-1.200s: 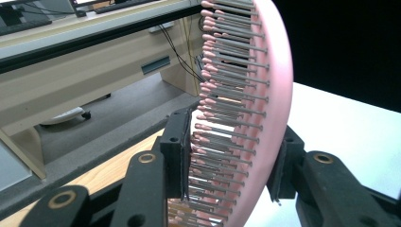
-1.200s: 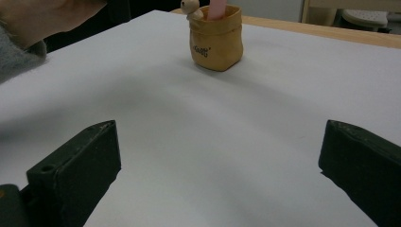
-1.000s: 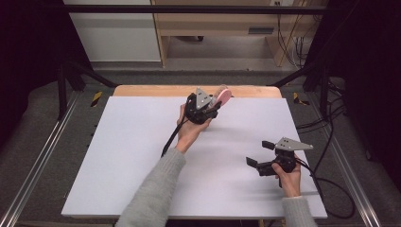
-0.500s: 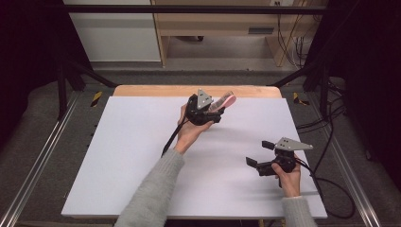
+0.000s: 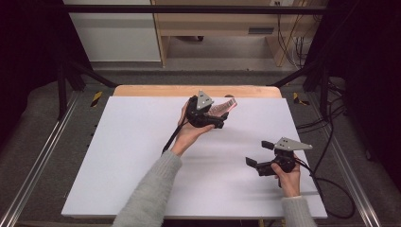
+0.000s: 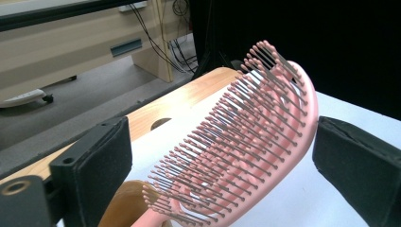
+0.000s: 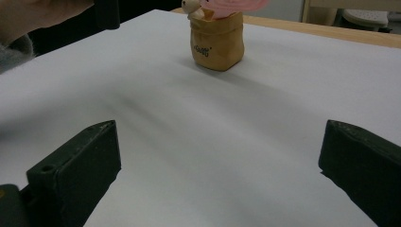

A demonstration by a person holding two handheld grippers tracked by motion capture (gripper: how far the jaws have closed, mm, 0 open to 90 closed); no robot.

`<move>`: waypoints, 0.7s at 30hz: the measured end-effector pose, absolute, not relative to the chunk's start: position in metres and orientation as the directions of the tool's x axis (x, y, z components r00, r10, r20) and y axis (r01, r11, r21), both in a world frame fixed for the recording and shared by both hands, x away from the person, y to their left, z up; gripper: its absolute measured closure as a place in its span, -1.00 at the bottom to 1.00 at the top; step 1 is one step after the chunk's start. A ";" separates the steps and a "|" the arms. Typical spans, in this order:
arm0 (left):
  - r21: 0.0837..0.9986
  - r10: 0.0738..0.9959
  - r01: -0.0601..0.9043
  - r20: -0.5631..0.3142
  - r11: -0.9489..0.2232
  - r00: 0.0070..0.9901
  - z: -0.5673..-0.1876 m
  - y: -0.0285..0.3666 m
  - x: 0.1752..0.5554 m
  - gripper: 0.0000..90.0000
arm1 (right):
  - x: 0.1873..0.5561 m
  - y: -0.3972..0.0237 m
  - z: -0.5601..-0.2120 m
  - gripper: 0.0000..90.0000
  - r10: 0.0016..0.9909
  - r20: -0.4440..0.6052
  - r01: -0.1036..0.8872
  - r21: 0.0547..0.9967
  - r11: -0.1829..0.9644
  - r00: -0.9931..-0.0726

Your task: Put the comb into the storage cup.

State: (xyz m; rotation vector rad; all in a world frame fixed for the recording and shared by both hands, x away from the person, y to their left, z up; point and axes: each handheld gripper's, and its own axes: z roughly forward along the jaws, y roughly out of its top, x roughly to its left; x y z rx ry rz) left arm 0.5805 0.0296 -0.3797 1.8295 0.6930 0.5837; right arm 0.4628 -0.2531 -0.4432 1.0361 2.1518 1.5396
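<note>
Left gripper (image 5: 222, 124): your jaws have just been opening; they now stand wide, and the pink hairbrush sits between them without either pad pressing on it. In the high view this gripper is just above the middle of the frame.
Hairbrush (image 6: 246, 142): it leans from the lower middle of the left gripper view up toward the upper right, bristles facing the upper left; the right pad is just beside its back, and I cannot tell whether they touch.
Holder (image 7: 217, 42): a small tan bag-shaped pot at the top middle of the right gripper view, upright on the white table (image 5: 142, 151); the brush's lower end goes down into it.
Right gripper (image 5: 257, 153): your jaws are spread wide with nothing between them, over bare table at the lower right of the high view.
Distance: your two grippers are well apart.
Beyond: a wooden strip (image 5: 156, 91) runs along the table's far edge.
</note>
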 end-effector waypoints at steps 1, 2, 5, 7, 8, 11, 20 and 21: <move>0.940 0.698 0.190 0.065 -0.282 0.714 -0.380 0.030 0.580 -0.91 | 0.463 -0.253 -0.443 -0.99 0.700 0.161 0.379 0.910 0.168 -0.695; 0.942 0.698 0.195 0.056 -0.275 0.714 -0.379 0.031 0.579 -0.93 | 0.463 -0.253 -0.443 -0.99 0.701 0.159 0.378 0.910 0.169 -0.695; 0.946 0.698 0.202 0.034 -0.253 0.715 -0.378 0.034 0.577 -0.95 | 0.463 -0.253 -0.443 -0.99 0.701 0.160 0.378 0.910 0.168 -0.695; 0.948 0.697 0.210 0.018 -0.240 0.717 -0.376 0.037 0.575 -0.98 | 0.463 -0.253 -0.443 -0.99 0.701 0.162 0.381 0.910 0.166 -0.694; 0.949 0.697 0.207 0.017 -0.236 0.717 -0.375 0.039 0.574 -0.99 | 0.463 -0.253 -0.443 -0.99 0.702 0.163 0.382 0.909 0.167 -0.694; 0.953 0.699 0.196 0.021 -0.229 0.715 -0.371 0.042 0.570 -0.99 | 0.463 -0.253 -0.444 -0.99 0.701 0.163 0.381 0.909 0.166 -0.694; 0.959 0.711 0.200 0.002 -0.201 0.703 -0.363 0.060 0.561 -1.00 | 0.463 -0.253 -0.443 -0.99 0.700 0.165 0.379 0.911 0.162 -0.695; 0.959 0.710 0.203 -0.001 -0.200 0.704 -0.362 0.063 0.560 -1.00 | 0.463 -0.253 -0.443 -0.99 0.701 0.166 0.380 0.911 0.161 -0.694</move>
